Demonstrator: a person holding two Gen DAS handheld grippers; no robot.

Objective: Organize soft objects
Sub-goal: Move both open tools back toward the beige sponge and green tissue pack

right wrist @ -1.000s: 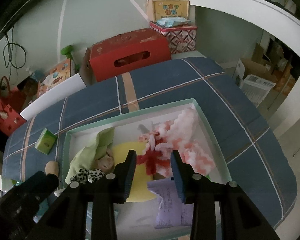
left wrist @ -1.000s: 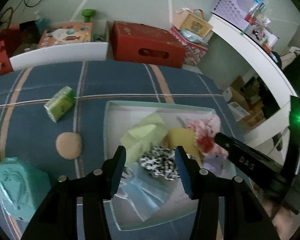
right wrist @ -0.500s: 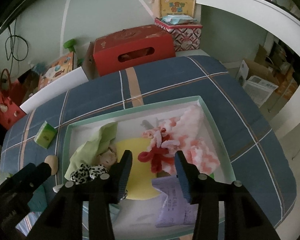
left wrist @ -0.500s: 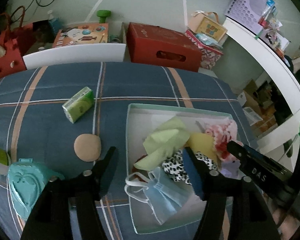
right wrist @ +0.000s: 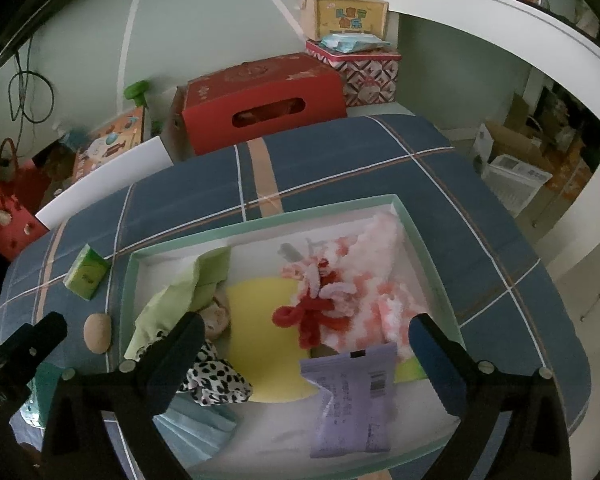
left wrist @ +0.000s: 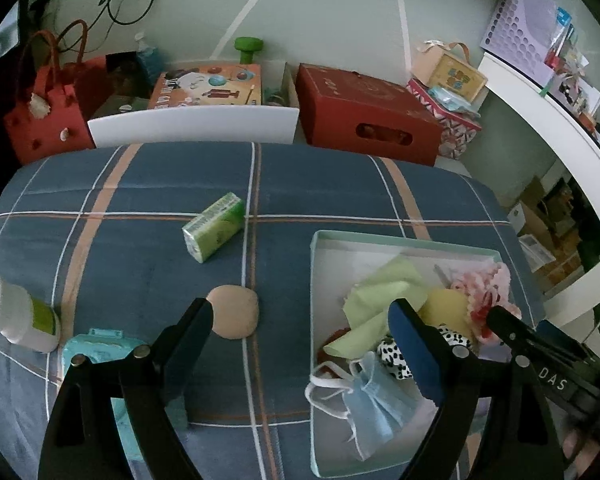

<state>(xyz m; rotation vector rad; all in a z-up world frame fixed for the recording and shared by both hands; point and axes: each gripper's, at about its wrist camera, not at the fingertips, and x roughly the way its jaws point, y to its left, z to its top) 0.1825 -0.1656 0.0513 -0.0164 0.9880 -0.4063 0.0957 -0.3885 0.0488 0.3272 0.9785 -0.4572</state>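
- The shallow mint-rimmed box (right wrist: 428,256) sits on the blue plaid tablecloth (left wrist: 148,184), and it's crowded — a pink-and-white fluffy cloth (right wrist: 364,280) with red yarn at the far right, a yellow sponge pad (right wrist: 260,320) in the middle, a light green cloth (right wrist: 180,292) on the left.
- Nearer the cameras, a black-spotted white fabric (right wrist: 216,380), a blue face mask (left wrist: 372,404) and a lilac packet (right wrist: 348,400) lie in the box too.
- Right gripper (right wrist: 306,356) hovers over the box — fingers spread wide, nothing between them.
- Left gripper (left wrist: 302,334) is above the cloth and the box's left edge, fingers apart as well, holding nothing.
- Outside the box: a tan round puff (left wrist: 234,312) just left of it, a green tissue pack (left wrist: 214,232) farther back.
- At the left edge, a teal case (left wrist: 96,348) and a white-capped bottle (left wrist: 16,312) lying on its side.
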